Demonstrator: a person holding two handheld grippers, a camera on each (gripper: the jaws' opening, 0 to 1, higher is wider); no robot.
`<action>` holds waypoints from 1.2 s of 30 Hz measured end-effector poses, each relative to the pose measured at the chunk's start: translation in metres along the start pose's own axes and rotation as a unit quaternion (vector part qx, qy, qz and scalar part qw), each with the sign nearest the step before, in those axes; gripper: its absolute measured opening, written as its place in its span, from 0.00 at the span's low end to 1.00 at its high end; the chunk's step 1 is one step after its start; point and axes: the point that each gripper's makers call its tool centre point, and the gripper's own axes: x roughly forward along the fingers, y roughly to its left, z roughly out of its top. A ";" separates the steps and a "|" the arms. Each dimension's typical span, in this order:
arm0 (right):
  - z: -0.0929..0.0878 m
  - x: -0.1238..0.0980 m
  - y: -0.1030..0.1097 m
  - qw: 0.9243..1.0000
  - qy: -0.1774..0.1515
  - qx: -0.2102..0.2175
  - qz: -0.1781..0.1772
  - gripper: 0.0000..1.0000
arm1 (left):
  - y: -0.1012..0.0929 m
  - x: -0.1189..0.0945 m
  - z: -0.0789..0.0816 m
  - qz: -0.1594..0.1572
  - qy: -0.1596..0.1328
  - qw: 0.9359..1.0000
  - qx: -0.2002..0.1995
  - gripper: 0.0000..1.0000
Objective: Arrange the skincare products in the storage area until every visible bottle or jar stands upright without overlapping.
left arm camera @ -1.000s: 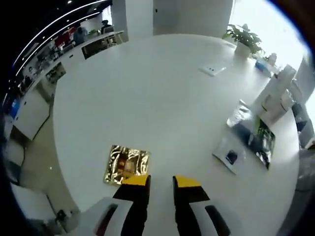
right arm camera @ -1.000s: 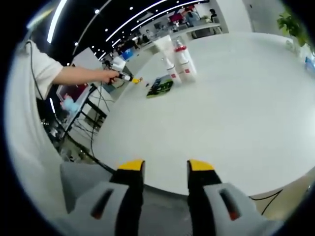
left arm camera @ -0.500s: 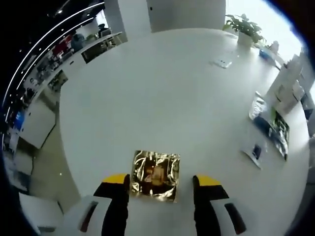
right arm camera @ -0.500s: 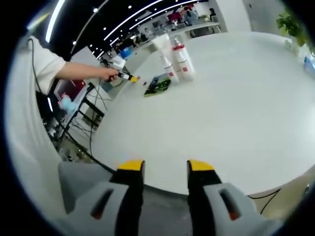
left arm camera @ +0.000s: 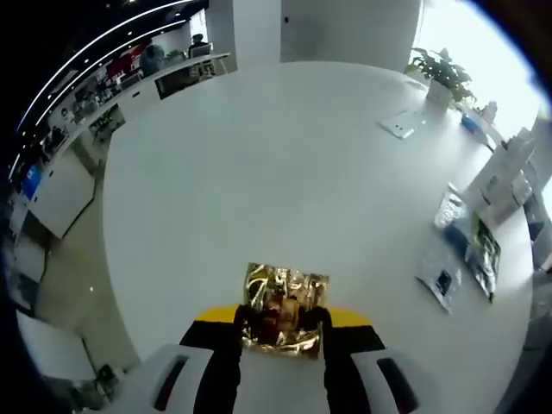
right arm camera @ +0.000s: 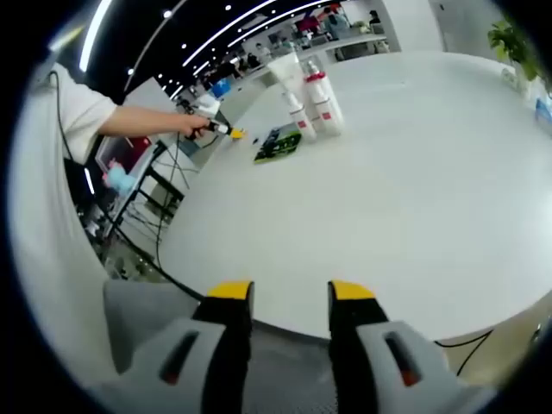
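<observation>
Gold sachet (left arm camera: 285, 309): flat on the white table (left arm camera: 276, 172), near edge, pinched between your left gripper (left arm camera: 282, 321) jaws, which have narrowed onto its two sides; a side grip suits a thin packet that offers no height to take from above. Bottles (right arm camera: 309, 102): a white cluster standing upright at the far left of the table in the right gripper view, close together; whether they touch cannot be told. Dark sachet (right arm camera: 278, 144): lying flat just beside the bottles. Silver sachets (left arm camera: 442, 278): flat at the right in the left gripper view, well apart from the gold one. Your right gripper (right arm camera: 290, 297): jaws wide, holding nothing, parked over the near table edge, probably waiting its turn.
</observation>
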 end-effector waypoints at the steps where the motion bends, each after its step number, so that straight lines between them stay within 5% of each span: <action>1: 0.000 0.000 0.000 1.000 -0.001 -0.001 0.000 0.35 | -0.003 0.000 -0.002 -0.001 0.000 1.000 0.001 0.31; 5: 0.002 -0.001 0.001 1.000 -0.005 -0.002 -0.001 0.35 | -0.017 -0.003 -0.013 -0.005 -0.003 1.000 -0.013 0.06; 9: 0.003 -0.001 0.000 1.000 -0.009 -0.006 -0.002 0.35 | -0.034 -0.009 -0.027 -0.009 0.001 0.999 -0.034 0.03; 11: 0.003 -0.002 0.000 1.000 -0.011 -0.008 -0.002 0.35 | -0.054 -0.015 -0.035 -0.040 0.017 0.994 -0.097 0.03; 14: 0.005 -0.003 0.001 1.000 -0.018 -0.012 0.001 0.35 | -0.068 -0.030 -0.037 -0.035 0.009 0.996 -0.082 0.03; 17: 0.006 -0.004 0.002 1.000 -0.024 -0.015 0.004 0.35 | -0.093 -0.053 -0.024 -0.048 -0.033 0.994 -0.092 0.02; 19: 0.007 -0.004 0.003 1.000 -0.026 -0.017 0.006 0.35 | -0.111 -0.068 -0.027 -0.052 -0.030 0.994 -0.087 0.02; 22: 0.007 -0.004 0.004 0.999 -0.027 -0.021 0.009 0.35 | -0.162 -0.105 -0.025 -0.072 -0.067 0.991 -0.087 0.03; 27: 0.007 -0.003 0.010 0.999 -0.025 -0.029 0.016 0.35 | -0.234 -0.138 -0.055 -0.095 -0.047 0.993 -0.052 0.03; 36: 0.011 -0.005 0.020 0.998 -0.029 0.003 0.051 0.35 | -0.337 -0.194 -0.096 -0.125 -0.065 0.989 -0.051 0.03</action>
